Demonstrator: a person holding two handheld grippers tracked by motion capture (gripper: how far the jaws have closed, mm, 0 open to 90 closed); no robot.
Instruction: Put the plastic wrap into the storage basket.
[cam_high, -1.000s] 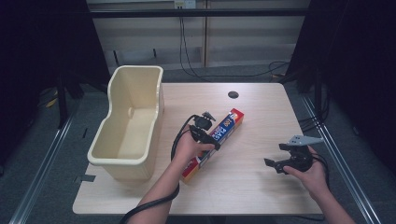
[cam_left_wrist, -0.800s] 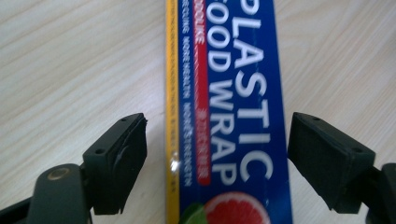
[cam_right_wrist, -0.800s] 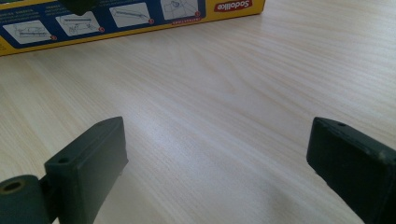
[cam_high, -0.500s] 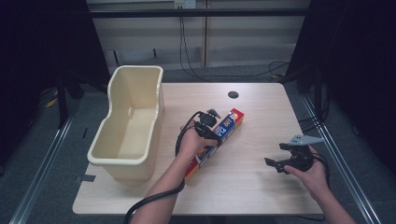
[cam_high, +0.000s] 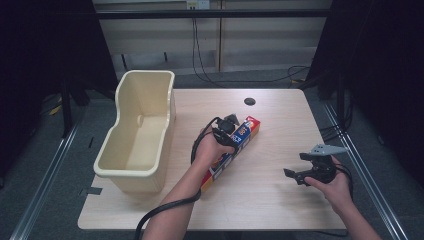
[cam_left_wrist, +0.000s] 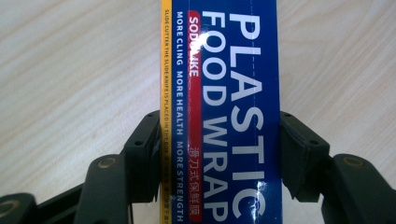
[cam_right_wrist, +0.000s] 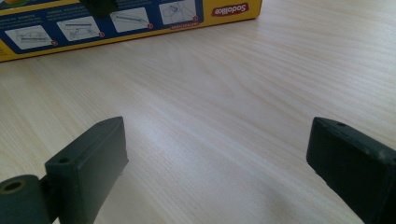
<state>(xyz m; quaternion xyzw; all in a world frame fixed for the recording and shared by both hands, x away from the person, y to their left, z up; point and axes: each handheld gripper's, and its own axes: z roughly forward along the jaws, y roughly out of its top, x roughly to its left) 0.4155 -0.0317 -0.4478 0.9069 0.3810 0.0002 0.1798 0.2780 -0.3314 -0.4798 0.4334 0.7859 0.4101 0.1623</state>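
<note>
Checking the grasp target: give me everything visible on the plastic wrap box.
The plastic wrap box is a long, narrow carton that looks like glossy cardboard: blue top printed "PLASTIC FOOD WRAP" in white, yellow edge strip, a red end, and a side panel with instruction pictures. It lies flat and diagonal mid-table, right of the cream bin and apart from it. The left gripper has just closed across its width, pads pressing both long sides.
</note>
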